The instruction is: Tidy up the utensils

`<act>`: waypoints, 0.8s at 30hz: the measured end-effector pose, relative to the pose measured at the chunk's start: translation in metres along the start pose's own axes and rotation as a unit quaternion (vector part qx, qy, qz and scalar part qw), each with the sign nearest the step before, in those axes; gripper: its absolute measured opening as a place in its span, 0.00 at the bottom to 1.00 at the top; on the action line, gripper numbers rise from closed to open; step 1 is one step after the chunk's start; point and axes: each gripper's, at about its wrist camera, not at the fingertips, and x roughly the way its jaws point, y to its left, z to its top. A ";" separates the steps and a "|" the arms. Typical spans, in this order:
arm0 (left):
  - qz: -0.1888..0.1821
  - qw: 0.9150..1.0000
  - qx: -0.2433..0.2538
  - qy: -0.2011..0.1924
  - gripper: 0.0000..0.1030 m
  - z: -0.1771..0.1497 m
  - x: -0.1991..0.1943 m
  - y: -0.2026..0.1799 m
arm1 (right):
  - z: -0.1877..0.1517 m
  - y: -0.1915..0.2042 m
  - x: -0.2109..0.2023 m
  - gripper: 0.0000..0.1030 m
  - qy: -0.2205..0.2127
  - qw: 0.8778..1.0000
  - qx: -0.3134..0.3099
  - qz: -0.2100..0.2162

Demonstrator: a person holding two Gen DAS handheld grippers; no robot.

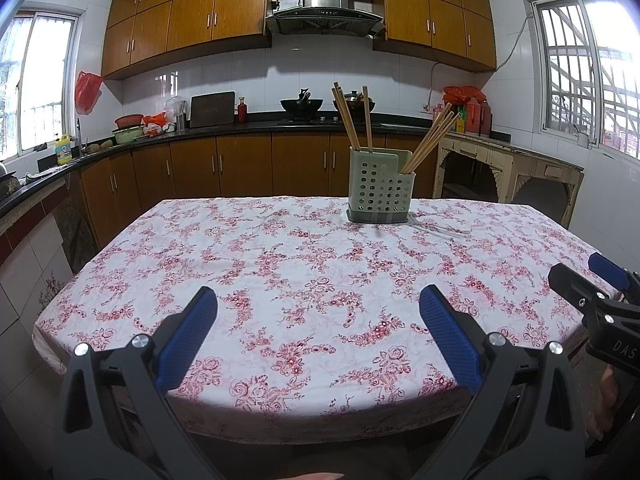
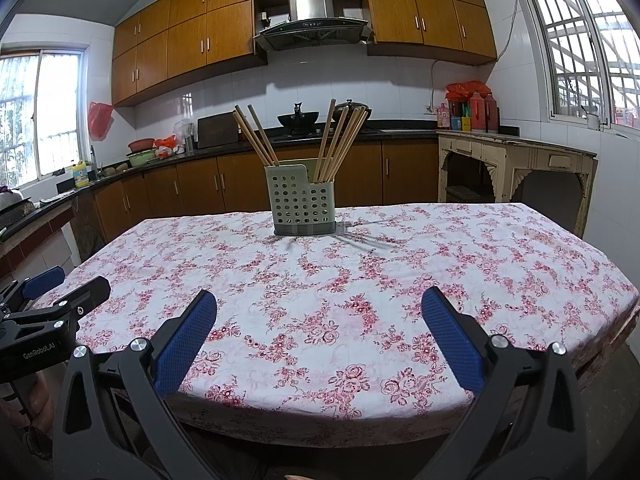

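Observation:
A pale green perforated utensil holder [image 1: 380, 194] [image 2: 302, 204] stands toward the far side of the table with the floral cloth [image 1: 280, 272] [image 2: 360, 280]. Wooden chopsticks [image 1: 350, 120] [image 2: 256, 136] lean in its taller left compartment, and several more chopsticks [image 1: 430, 142] [image 2: 340, 140] lean in the lower right one. My left gripper [image 1: 318, 300] is open and empty above the near table edge. My right gripper [image 2: 320, 304] is open and empty too, beside the left one; each shows at the other view's edge, the right gripper [image 1: 588, 276] and the left gripper [image 2: 64, 284].
Kitchen counters with wooden cabinets [image 1: 240, 168] run behind and to the left of the table. A cream sideboard [image 2: 516, 168] stands at the right wall. Woks [image 1: 302, 106] sit on the stove.

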 end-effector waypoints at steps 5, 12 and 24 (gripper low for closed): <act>0.000 1.000 0.000 0.000 0.96 0.000 0.000 0.000 | 0.001 0.000 0.000 0.98 0.000 1.000 0.000 0.000; 0.000 1.000 0.000 0.000 0.96 0.000 0.000 0.000 | 0.001 0.000 0.000 0.98 0.000 1.000 0.000 0.000; 0.002 1.000 -0.003 0.001 0.96 0.000 0.001 0.002 | 0.001 0.000 0.000 0.98 0.000 1.000 0.000 0.000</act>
